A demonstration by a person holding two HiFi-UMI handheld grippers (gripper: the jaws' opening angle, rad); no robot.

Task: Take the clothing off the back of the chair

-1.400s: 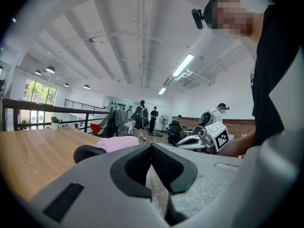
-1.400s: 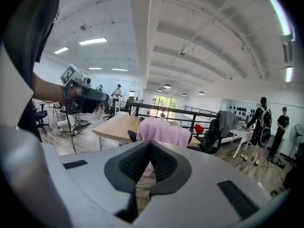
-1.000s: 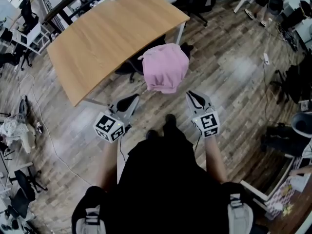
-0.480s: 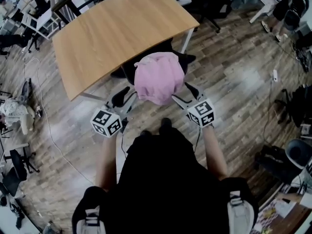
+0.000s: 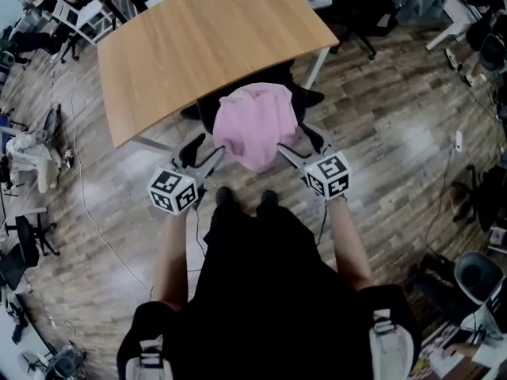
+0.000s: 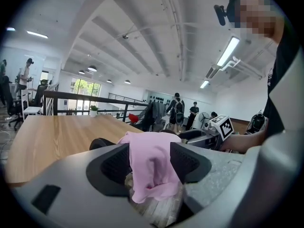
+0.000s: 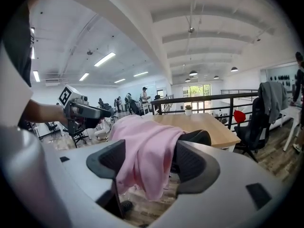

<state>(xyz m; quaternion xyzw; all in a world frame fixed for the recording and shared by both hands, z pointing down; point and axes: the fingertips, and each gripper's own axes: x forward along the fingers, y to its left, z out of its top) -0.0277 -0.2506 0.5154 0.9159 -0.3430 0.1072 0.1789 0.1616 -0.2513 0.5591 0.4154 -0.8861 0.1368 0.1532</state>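
A pink garment (image 5: pixel 255 125) hangs over the back of a black chair (image 5: pixel 207 114) tucked at the wooden table (image 5: pixel 206 46). My left gripper (image 5: pixel 202 153) is at the cloth's lower left edge and my right gripper (image 5: pixel 299 146) is at its lower right edge. Both pairs of jaws are opening. In the left gripper view the garment (image 6: pixel 151 148) shows in the gap of the left gripper (image 6: pixel 153 167), with the pads apart from it. In the right gripper view the garment (image 7: pixel 142 146) hangs likewise between the right gripper's (image 7: pixel 152 165) spread pads, the chair back (image 7: pixel 197 137) behind it.
The table's white leg (image 5: pixel 315 68) stands just right of the chair. My shoes (image 5: pixel 224 196) are on the wood floor close behind it. A white cable (image 5: pixel 87 212) trails at the left. Other office chairs (image 5: pixel 360 10) and people are farther off.
Both grippers have moved forward to the two sides of the pink garment, and their jaws have gone from shut to wide apart.
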